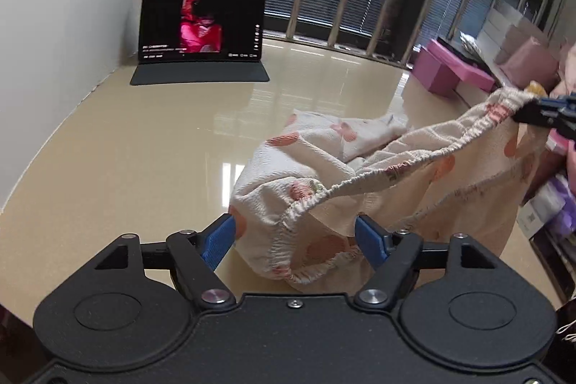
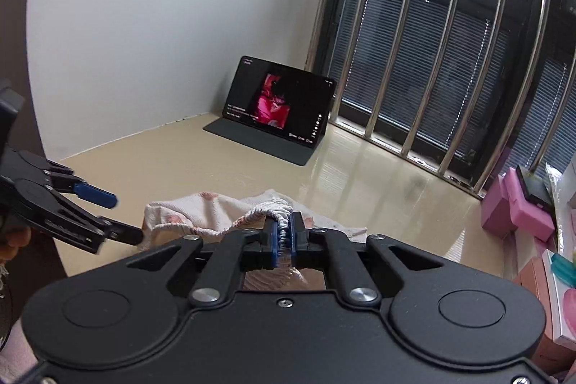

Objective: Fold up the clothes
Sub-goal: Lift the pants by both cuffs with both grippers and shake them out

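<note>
Right gripper (image 2: 284,236): clenched on the elastic waistband of the shorts (image 1: 309,175), at right of frame.
Left gripper (image 1: 295,240): released; waistband between the blue pads, not pressed.
Waistband axis: stretched from lower centre to upper right.
Shorts: partly on the table (image 1: 144,150).

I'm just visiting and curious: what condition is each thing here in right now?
Shorts: unfolded, crumpled, waistband lifted at one end.
Right gripper: shut on the waistband.
Left gripper: open, pads either side of the shorts, not pressing.
Tablet: propped upright, screen on.
Pink box: lid closed.
</note>
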`<action>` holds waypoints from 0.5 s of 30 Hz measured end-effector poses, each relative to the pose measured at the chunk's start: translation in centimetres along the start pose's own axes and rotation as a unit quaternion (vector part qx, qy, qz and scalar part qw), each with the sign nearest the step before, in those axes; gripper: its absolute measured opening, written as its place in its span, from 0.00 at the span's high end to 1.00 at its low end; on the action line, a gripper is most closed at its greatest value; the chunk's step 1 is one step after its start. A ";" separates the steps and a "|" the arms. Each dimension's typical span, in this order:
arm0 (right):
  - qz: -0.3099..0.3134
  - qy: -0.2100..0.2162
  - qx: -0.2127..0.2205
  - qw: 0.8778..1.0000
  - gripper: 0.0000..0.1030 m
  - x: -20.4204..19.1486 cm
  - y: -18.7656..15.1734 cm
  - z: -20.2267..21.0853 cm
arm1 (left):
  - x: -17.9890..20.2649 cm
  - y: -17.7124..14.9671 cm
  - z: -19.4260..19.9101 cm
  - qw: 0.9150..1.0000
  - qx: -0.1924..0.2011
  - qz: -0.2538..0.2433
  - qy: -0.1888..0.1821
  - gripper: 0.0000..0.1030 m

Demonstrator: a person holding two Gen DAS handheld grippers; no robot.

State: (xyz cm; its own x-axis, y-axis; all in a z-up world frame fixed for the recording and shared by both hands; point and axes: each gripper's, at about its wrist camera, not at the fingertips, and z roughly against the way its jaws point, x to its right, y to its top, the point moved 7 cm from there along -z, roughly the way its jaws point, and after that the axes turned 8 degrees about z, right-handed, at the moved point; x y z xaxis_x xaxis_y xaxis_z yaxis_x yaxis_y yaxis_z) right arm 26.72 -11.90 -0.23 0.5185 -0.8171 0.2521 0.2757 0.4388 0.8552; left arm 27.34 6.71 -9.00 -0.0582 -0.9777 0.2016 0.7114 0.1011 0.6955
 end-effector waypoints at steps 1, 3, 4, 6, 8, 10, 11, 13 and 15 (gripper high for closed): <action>0.000 0.001 0.008 1.000 0.94 -0.5 -0.2 0.9 | 0.6 -0.7 -0.8 1.000 -0.007 -0.002 0.019 0.30; -0.011 0.003 0.026 1.000 0.94 -1.3 -0.7 2.6 | 1.3 -2.2 -2.9 0.999 -0.028 0.009 0.040 0.30; -0.016 0.001 0.034 0.999 0.94 -1.8 -1.1 3.5 | 1.4 -3.2 -4.0 0.998 -0.044 0.016 0.048 0.31; -0.018 -0.021 0.044 0.999 0.94 -2.2 -2.1 4.7 | 1.6 -5.0 -6.0 0.995 -0.077 0.030 0.063 0.66; -0.016 -0.048 0.050 0.997 0.94 -2.4 -3.3 5.8 | 1.3 -6.2 -6.8 0.992 -0.092 0.051 0.064 0.81; -0.019 -0.077 0.041 0.996 0.94 -1.7 -5.1 6.4 | 0.7 -6.6 -5.9 0.994 -0.079 0.049 0.064 0.85; -0.023 -0.089 0.035 0.995 0.94 -1.4 -6.0 6.6 | 0.6 -6.5 -5.3 0.994 -0.072 0.047 0.062 0.89; -0.036 -0.101 0.019 0.994 0.94 -0.8 -7.8 6.9 | 0.6 -6.1 -3.6 0.996 -0.053 0.037 0.054 0.94; -0.050 -0.110 0.000 0.993 0.94 -0.3 -9.7 7.2 | 1.2 -5.4 -0.9 0.999 -0.015 0.014 0.049 0.95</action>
State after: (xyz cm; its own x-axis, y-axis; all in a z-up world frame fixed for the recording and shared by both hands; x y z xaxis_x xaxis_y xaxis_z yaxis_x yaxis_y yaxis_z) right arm 18.06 -18.58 -5.38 0.2986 -0.9185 0.2594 0.3164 0.3517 0.8810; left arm 24.09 4.81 -13.13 0.0302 -0.9881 0.1511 0.7325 0.1247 0.6692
